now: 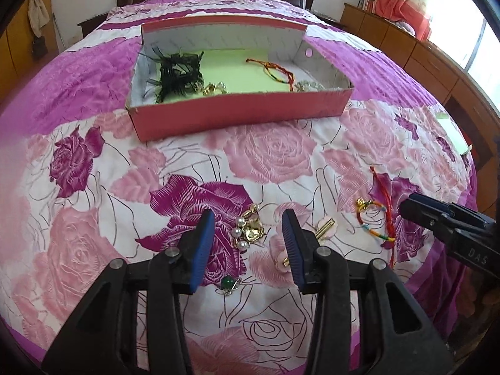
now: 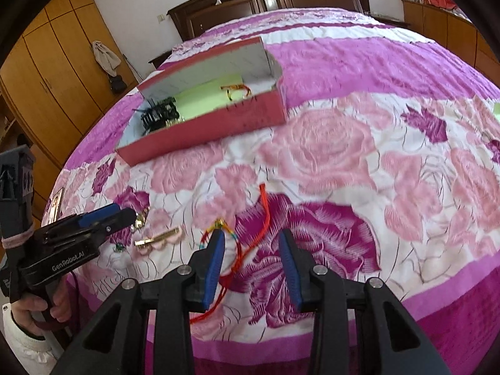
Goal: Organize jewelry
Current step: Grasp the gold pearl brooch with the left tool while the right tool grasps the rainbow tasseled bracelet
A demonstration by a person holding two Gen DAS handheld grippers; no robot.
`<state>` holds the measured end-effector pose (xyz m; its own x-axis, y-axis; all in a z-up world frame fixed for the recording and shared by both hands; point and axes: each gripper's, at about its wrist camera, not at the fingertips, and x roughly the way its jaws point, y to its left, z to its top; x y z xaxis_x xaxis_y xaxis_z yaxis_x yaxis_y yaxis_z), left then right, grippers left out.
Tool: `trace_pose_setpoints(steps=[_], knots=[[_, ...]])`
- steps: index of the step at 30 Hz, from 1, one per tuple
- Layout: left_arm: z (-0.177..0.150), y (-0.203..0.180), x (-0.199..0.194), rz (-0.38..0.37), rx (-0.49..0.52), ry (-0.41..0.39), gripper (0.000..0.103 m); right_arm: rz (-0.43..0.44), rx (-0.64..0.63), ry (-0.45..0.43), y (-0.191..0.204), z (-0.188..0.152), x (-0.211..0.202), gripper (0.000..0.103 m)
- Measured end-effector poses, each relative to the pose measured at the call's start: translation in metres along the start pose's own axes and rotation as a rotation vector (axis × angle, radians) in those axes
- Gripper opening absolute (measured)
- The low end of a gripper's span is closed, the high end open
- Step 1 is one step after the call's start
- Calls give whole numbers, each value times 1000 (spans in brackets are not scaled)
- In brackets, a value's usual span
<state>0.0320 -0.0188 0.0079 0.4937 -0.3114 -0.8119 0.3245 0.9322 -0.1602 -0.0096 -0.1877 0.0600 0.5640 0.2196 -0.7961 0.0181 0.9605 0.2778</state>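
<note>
Left tongs [image 1: 248,243] hang part-open over a floral bedspread [image 1: 281,156], gripping nothing, with a gold-and-pearl brooch [image 1: 248,229] lying on the cloth in line between their blue pads and slightly toward the left one. A small green-stone piece [image 1: 229,284] sits nearer the camera, low between the pads, and a gold clip with pink petals [image 1: 322,229] lies just beyond the right pad. Right tongs [image 2: 251,250], also part-open and empty, point down at a red-and-rainbow cord bracelet [image 2: 232,243] whose loop lies against their left pad, its red tail running up and away across the bed. The pink box [image 1: 237,115], already holding a dark feathered piece [image 1: 178,72] and another cord bracelet [image 1: 275,70], stands well apart, farther up the bed. By the look of it, each hand has its own target: the left is nearer the brooch, the right nearer the bracelet, which lies off-centre toward the left pad.
</note>
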Motion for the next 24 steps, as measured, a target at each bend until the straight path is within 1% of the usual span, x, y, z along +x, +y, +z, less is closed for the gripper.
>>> trace_pose_setpoints(steps=[10, 12, 14, 17, 24], knots=[[-9, 5, 19, 7, -13, 48, 34, 20, 0, 56, 1, -11, 20, 39], [-10, 3, 21, 13, 2, 49, 31, 17, -18, 57, 2, -13, 25, 39], [-12, 1, 22, 16, 22, 47, 25, 16, -24, 56, 2, -14, 29, 39], [-12, -3, 25, 15, 43, 52, 20, 16, -31, 54, 1, -16, 34, 39], [-12, -5, 31, 11, 57, 56, 18, 26, -18, 47, -4, -19, 41, 38]])
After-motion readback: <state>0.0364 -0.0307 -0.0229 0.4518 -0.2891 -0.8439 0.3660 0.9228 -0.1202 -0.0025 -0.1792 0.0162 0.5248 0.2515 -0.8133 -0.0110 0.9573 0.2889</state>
